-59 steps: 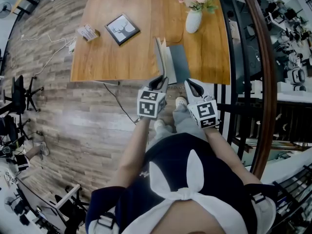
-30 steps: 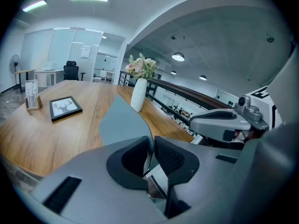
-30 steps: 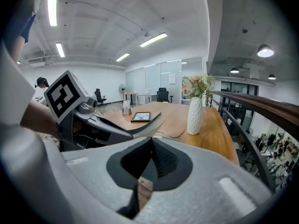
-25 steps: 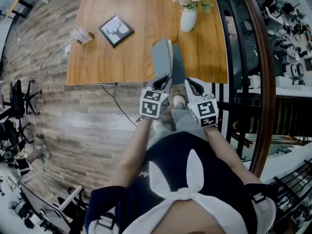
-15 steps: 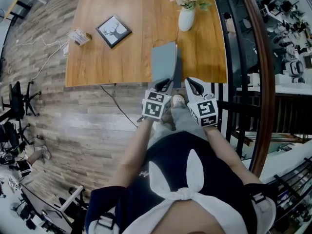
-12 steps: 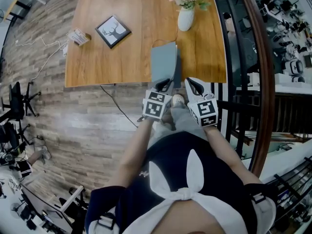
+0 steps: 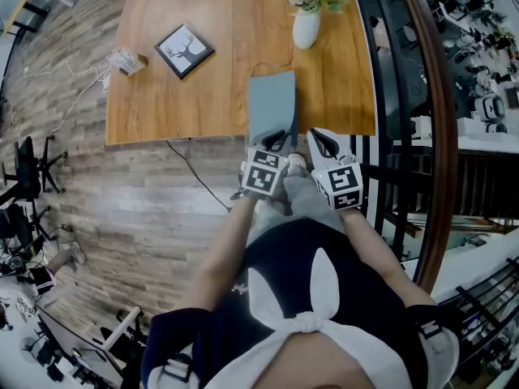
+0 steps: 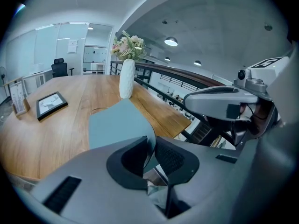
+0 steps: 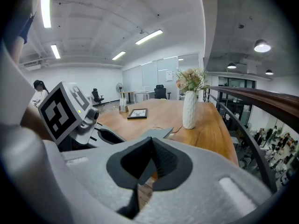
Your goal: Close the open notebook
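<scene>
Head view: grey-blue notebook (image 7: 273, 104) lies at the near edge of the wooden desk (image 7: 203, 96), its cover down or nearly so
Left tongs (image 8: 152, 148): narrow, pinching the near corner of the notebook's cover, which curves down between the pads
Right tongs (image 9: 152, 160): pressed together with nothing between them, just right of the left ones at the desk's near edge
Beyond the notebook: white vase (image 7: 306, 27) with flowers; framed picture (image 7: 184, 49) lying flat further left
</scene>
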